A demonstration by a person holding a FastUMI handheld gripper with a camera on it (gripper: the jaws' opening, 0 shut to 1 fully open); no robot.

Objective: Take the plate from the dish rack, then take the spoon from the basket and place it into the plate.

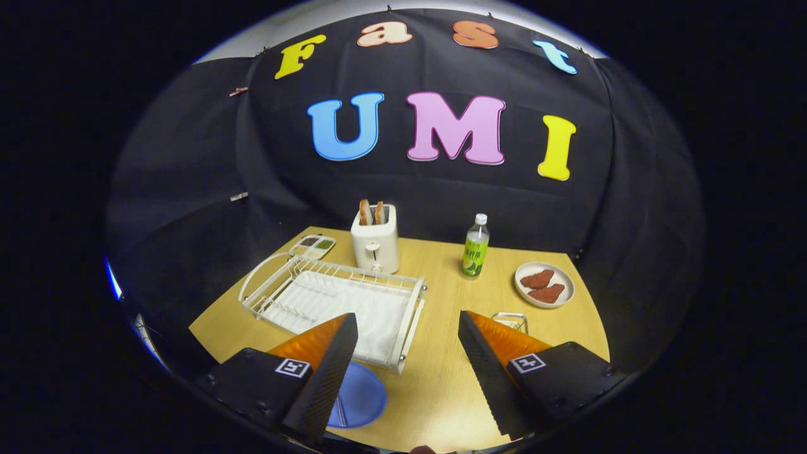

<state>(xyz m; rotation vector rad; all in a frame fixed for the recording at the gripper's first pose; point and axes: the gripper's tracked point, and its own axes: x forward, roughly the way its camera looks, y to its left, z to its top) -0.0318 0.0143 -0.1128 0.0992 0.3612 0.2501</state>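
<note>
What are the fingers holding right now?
Nothing. The gripper is open, its fingers spread wide with only bare table between them. The blue plate lies on the table beside one finger, not gripped.

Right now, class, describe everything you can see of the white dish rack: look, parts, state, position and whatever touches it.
The dish rack is a white wire frame with a low railing, a looped handle at its far end and a ribbed white tray inside. It looks empty and stands flat on the wooden table, just in front of the toaster. The blue plate lies on the table by its near corner. The gripper hovers before it, jaws open, holding nothing.
</note>
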